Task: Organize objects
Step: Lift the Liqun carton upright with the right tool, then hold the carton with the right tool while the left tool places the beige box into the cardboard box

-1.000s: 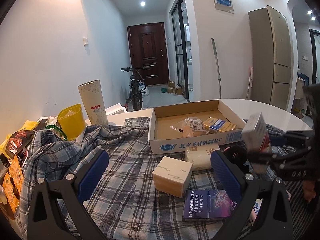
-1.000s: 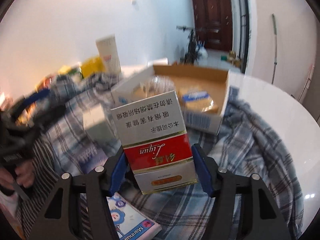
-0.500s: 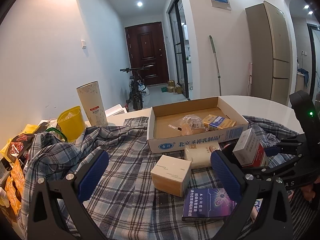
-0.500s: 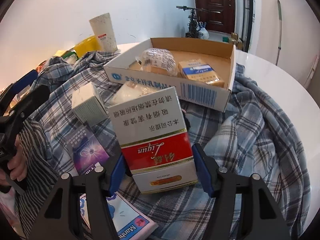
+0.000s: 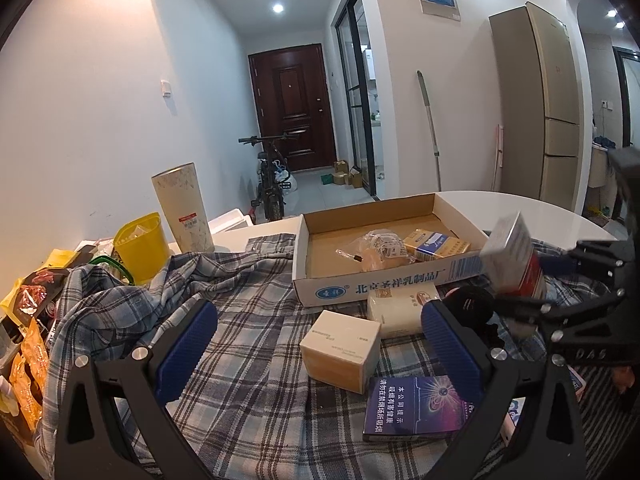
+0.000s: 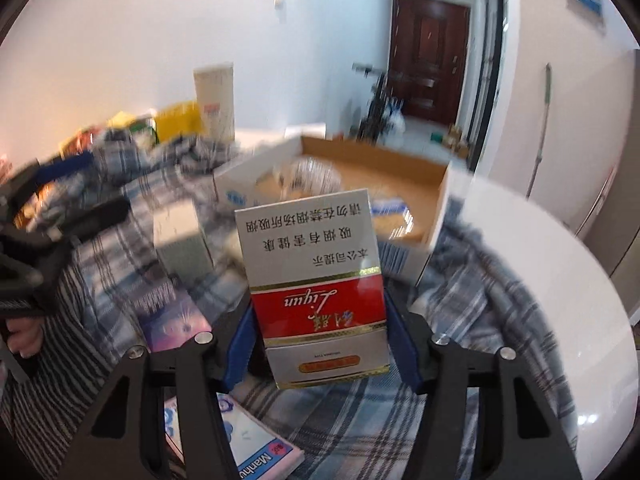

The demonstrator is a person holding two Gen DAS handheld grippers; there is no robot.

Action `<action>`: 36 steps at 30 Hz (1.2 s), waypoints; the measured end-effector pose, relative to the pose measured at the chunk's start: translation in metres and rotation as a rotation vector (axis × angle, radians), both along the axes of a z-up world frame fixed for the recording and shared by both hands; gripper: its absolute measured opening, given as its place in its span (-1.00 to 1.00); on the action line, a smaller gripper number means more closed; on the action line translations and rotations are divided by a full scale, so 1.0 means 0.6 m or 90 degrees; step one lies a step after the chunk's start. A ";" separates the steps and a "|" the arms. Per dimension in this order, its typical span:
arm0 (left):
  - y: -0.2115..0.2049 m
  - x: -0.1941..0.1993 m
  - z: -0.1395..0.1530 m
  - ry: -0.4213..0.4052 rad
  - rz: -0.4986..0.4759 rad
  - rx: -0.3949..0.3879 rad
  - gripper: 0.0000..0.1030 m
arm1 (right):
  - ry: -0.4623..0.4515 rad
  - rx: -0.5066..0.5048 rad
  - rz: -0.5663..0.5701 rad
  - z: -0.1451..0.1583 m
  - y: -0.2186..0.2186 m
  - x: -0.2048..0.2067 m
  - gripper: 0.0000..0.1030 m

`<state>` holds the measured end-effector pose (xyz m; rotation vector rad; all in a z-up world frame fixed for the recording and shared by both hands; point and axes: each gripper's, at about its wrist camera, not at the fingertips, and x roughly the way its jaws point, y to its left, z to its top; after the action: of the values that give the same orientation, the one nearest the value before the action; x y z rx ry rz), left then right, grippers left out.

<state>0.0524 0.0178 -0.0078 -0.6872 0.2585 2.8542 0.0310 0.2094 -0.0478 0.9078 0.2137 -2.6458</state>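
Note:
My right gripper (image 6: 318,348) is shut on a red and white cigarette box (image 6: 316,284) and holds it above the plaid cloth, in front of the open cardboard tray (image 6: 438,216). The same box (image 5: 514,256) shows at the right of the left wrist view, by the tray's front right corner (image 5: 460,270). My left gripper (image 5: 320,344) is open and empty above the cloth, with a small beige box (image 5: 340,344), a cream packet (image 5: 400,308) and a dark blue cigarette box (image 5: 416,408) between its fingers. The tray holds a wrapped bun (image 5: 380,248) and a yellow-blue pack (image 5: 436,242).
A plaid shirt (image 5: 224,344) covers the round white table (image 5: 520,208). A tall cream canister (image 5: 182,208), a yellow tub (image 5: 142,246) and snack bags (image 5: 28,320) crowd the left. A booklet (image 6: 256,444) lies under the right gripper.
My right gripper lowered the red and white box toward the cloth, then lifted it again and tilted toward the tray. The left gripper has stayed nearly still and open.

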 end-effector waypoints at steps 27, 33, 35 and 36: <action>0.014 -0.143 -0.089 -0.308 -0.141 -0.021 0.15 | 0.019 -0.093 -0.020 0.030 0.037 -0.002 0.14; -0.006 -0.128 -0.066 -0.274 -0.113 -0.005 0.11 | 0.019 -0.101 -0.026 0.029 0.043 -0.005 0.14; -0.012 -0.125 -0.049 -0.252 -0.104 0.009 0.11 | 0.025 -0.107 -0.028 0.031 0.046 -0.005 0.14; -0.018 -0.122 -0.035 -0.232 -0.096 0.017 0.11 | 0.030 -0.110 -0.029 0.033 0.047 -0.004 0.14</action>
<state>-0.0205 0.0073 -0.0287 -1.1106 0.2045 2.5251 0.0287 0.2378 -0.0282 0.8043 -0.0245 -2.6792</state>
